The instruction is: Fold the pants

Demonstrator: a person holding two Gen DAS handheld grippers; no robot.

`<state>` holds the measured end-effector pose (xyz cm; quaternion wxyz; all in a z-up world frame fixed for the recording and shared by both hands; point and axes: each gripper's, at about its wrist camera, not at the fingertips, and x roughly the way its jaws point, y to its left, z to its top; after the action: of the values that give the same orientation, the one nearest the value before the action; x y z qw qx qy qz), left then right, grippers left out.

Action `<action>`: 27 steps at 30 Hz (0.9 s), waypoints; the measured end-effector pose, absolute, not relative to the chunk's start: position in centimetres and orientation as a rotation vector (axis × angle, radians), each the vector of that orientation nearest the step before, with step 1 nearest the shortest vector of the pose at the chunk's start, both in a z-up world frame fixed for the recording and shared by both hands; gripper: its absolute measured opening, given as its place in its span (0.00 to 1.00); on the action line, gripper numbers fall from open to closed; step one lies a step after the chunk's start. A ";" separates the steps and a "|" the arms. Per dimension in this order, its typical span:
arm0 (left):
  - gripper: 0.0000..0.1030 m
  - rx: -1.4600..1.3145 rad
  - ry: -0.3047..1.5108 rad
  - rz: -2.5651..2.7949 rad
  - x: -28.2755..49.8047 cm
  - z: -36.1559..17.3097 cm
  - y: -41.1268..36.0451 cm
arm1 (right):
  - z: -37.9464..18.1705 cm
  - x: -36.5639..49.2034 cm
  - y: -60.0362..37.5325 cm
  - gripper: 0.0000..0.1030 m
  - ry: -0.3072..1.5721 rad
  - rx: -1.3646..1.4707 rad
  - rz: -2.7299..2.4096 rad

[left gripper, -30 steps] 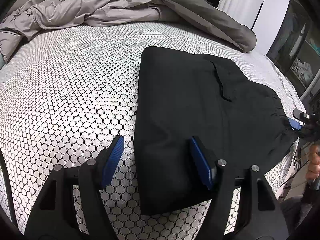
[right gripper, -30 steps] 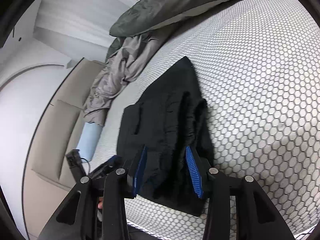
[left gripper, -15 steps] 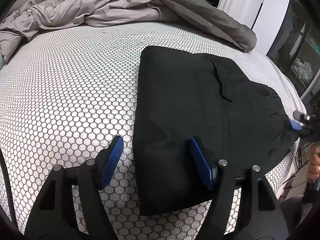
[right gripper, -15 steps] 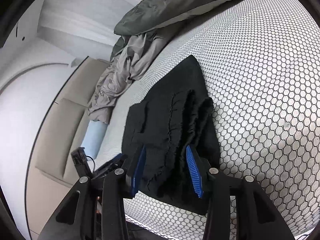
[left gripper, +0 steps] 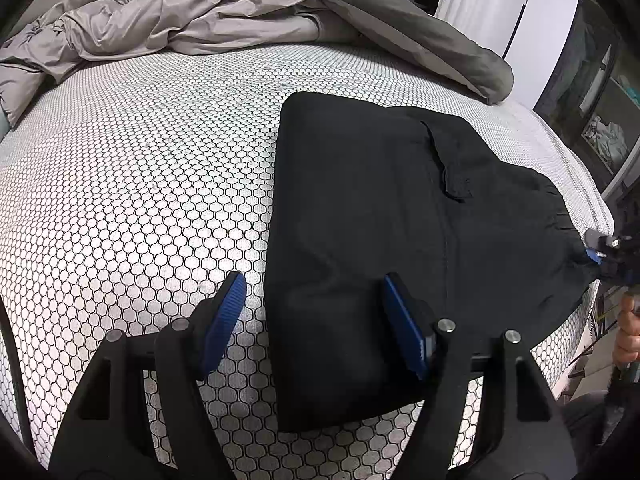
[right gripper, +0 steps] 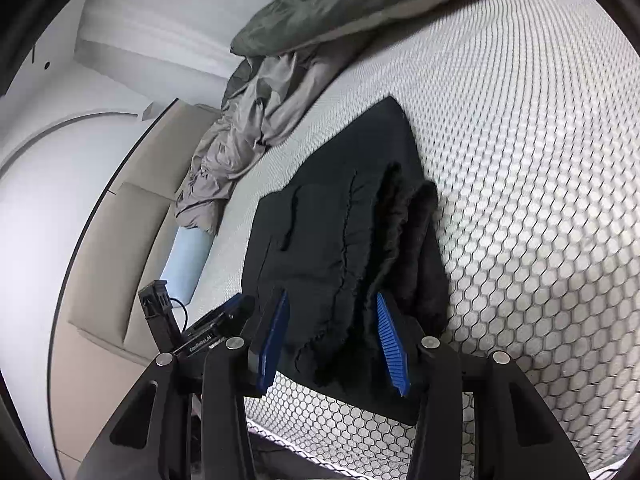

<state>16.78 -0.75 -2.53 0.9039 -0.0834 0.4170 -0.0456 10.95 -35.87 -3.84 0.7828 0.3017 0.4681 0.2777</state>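
Black pants (left gripper: pixel 380 216), folded into a broad rectangle, lie on the honeycomb-patterned mattress (left gripper: pixel 140 200). My left gripper (left gripper: pixel 312 316) hovers open over their near left edge, one pad above the cloth and the other above the bare mattress. The gathered waistband (right gripper: pixel 352 264) runs between the blue pads of my right gripper (right gripper: pixel 332 300). Those jaws are opening, with the bunched cloth still filling the gap and touching both pads. In the left wrist view the right gripper (left gripper: pixel 604 248) sits at the pants' far right corner, where the cloth draws to a point.
A crumpled grey duvet (left gripper: pixel 168 24) covers the far end of the bed. The mattress edge (left gripper: pixel 576 160) runs close behind the waistband. A beige headboard (right gripper: pixel 120 240) and a pale blue pillow (right gripper: pixel 184 260) stand on the left. A person's hand (left gripper: pixel 628 332) shows at the right.
The right gripper's pads have spread slightly around the waistband and its view has shifted a little. The left gripper and the pants have not moved.
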 end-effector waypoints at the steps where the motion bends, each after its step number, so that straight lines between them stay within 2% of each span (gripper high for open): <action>1: 0.66 -0.172 0.862 -0.094 16.8 -2.5 -0.8 | -4.2 11.1 -35.6 0.44 1.026 0.647 0.592; 3: 0.66 -0.174 0.862 -0.095 16.8 -2.5 -0.7 | -4.8 11.4 -35.6 0.43 1.045 0.655 0.592; 4: 0.66 -0.176 0.862 -0.095 16.8 -2.5 -0.7 | -5.2 11.5 -35.5 0.38 1.051 0.668 0.597; 5: 0.66 -0.178 0.862 -0.096 16.7 -2.5 -0.6 | -5.3 11.6 -35.5 0.25 1.052 0.667 0.596; 7: 0.66 -0.185 0.862 -0.094 16.7 -2.3 -0.5 | -4.9 11.7 -35.1 0.17 1.058 0.619 0.587; 8: 0.66 -0.191 0.859 -0.096 16.6 -2.2 -0.5 | -3.7 11.5 -34.8 0.16 1.021 0.587 0.615; 12: 0.66 -0.186 0.849 -0.120 16.4 -2.0 -0.6 | -0.8 10.5 -34.2 0.16 0.911 0.467 0.639; 14: 0.66 -0.190 0.861 -0.127 16.5 -2.2 -0.4 | -2.3 11.0 -33.7 0.20 0.968 0.357 0.506; 16: 0.66 -0.207 0.865 -0.128 16.5 -2.3 0.1 | -4.9 12.0 -33.6 0.22 1.065 0.362 0.452; 18: 0.66 -0.233 0.865 -0.131 16.5 -2.3 0.7 | -4.6 12.0 -34.5 0.30 1.041 0.442 0.472; 20: 0.66 -0.256 0.878 -0.149 16.5 -2.7 1.1 | -3.3 11.3 -35.5 0.45 0.990 0.438 0.448; 22: 0.61 -0.291 0.895 -0.185 16.6 -3.1 1.3 | -3.3 11.2 -36.4 0.45 0.983 0.464 0.437; 23: 0.48 -0.308 0.897 -0.214 16.5 -3.1 1.3 | -4.0 11.6 -36.9 0.45 0.999 0.512 0.450; 27: 0.47 -0.290 0.921 -0.263 15.0 -2.5 0.3 | -5.0 12.4 -37.1 0.38 1.003 0.537 0.410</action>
<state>15.01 0.26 -2.54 0.8775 -0.1392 0.4413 -0.1262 12.40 -37.11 -5.01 0.8227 0.2525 0.4713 0.1930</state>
